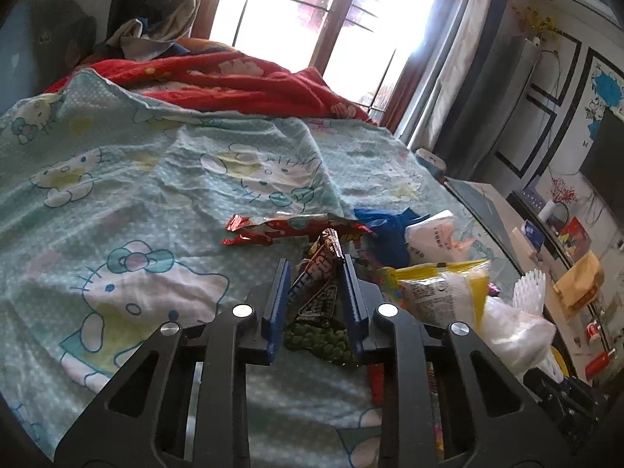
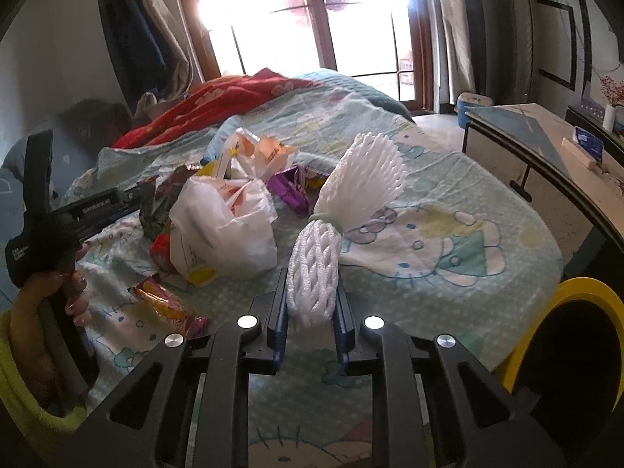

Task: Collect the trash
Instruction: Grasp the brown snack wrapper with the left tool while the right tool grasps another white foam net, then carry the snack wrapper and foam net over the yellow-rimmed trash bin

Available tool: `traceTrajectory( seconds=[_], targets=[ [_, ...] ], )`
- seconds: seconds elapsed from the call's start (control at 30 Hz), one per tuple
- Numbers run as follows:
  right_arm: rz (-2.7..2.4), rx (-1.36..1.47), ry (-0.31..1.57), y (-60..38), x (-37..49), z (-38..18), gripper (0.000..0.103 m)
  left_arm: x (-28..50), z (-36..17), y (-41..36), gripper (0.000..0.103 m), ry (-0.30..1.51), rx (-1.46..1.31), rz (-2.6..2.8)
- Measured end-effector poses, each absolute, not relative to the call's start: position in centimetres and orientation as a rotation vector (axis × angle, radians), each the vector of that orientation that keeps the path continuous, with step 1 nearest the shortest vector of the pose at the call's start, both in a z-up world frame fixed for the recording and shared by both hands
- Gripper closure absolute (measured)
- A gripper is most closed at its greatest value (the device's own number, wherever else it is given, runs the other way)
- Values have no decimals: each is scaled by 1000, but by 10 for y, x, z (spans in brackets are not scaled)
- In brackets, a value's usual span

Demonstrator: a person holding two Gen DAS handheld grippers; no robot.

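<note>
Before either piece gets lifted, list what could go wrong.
1. The left tongs hold only the dark snack wrapper's lower part; it may slide out.
2. The right tongs pinch the white foam net's one end; its fanned end may snag the purple wrapper or white bag.

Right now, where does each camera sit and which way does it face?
Left wrist: behind the left gripper, facing the window across the bed; dark snack wrapper between its fingers.
Right wrist: behind the right gripper, facing likewise; white foam fruit net between its fingers, person's left hand visible.
Shared: foam net, white plastic bag, red blanket.
</note>
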State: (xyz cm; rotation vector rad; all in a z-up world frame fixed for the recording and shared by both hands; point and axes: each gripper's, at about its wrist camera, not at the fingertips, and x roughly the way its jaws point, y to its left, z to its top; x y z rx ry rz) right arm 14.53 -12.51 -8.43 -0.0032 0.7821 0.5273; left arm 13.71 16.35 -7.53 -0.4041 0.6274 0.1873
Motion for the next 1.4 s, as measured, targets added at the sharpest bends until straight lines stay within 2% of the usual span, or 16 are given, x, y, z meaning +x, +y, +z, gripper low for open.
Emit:
traceTrajectory(
  seconds=[0.53, 1.4],
  targets=[
    [509, 27, 692, -163, 127, -52, 84, 116, -14, 118, 88, 507, -395, 8],
    [410, 46, 635, -228, 116, -28, 84, 101, -7, 15, 89, 524, -288, -256]
  ],
)
